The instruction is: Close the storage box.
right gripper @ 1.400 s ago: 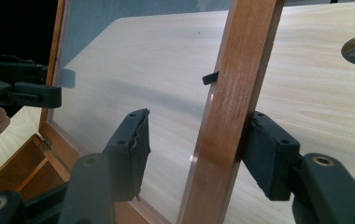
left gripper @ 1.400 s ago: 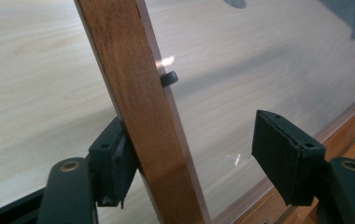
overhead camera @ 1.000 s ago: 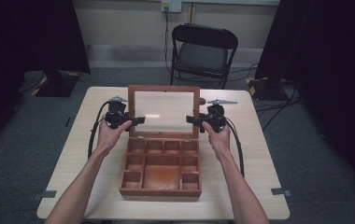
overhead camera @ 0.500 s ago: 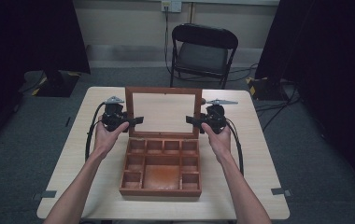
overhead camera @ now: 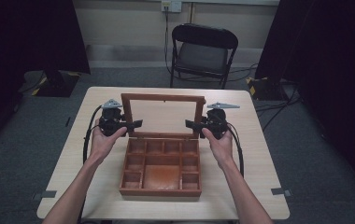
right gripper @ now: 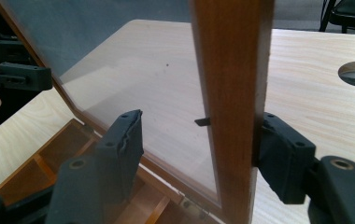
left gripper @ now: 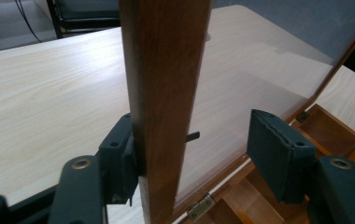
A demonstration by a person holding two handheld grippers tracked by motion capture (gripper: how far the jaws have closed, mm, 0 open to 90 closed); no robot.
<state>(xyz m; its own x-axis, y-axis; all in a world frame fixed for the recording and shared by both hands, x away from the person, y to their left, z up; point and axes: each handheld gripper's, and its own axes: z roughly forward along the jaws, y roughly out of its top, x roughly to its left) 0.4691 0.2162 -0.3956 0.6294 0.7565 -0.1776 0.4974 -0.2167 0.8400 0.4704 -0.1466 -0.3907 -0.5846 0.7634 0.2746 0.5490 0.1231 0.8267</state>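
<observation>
Item: wooden box (overhead camera: 160, 168), reddish-brown, divided into compartments, resting at the middle of the pale tabletop (overhead camera: 259, 154), near its front edge. Lid (overhead camera: 162, 100): wooden frame around a clear pane, hinged along the box's far edge, standing raised and near upright. Left claw (overhead camera: 137, 124): held in the person's left hand (overhead camera: 102, 142), jaws parted and straddling the lid's left frame rail; in the left gripper view, one pad (left gripper: 119, 161) touches the rail's outer face while the other stands clear on the pane side. Right claw (overhead camera: 190, 124): held in the right hand (overhead camera: 220, 144), jaws likewise parted astride the right rail, one pad (right gripper: 283, 156) against the wood, the other apart. Folding chair (overhead camera: 202, 49) stands beyond the tabletop.
</observation>
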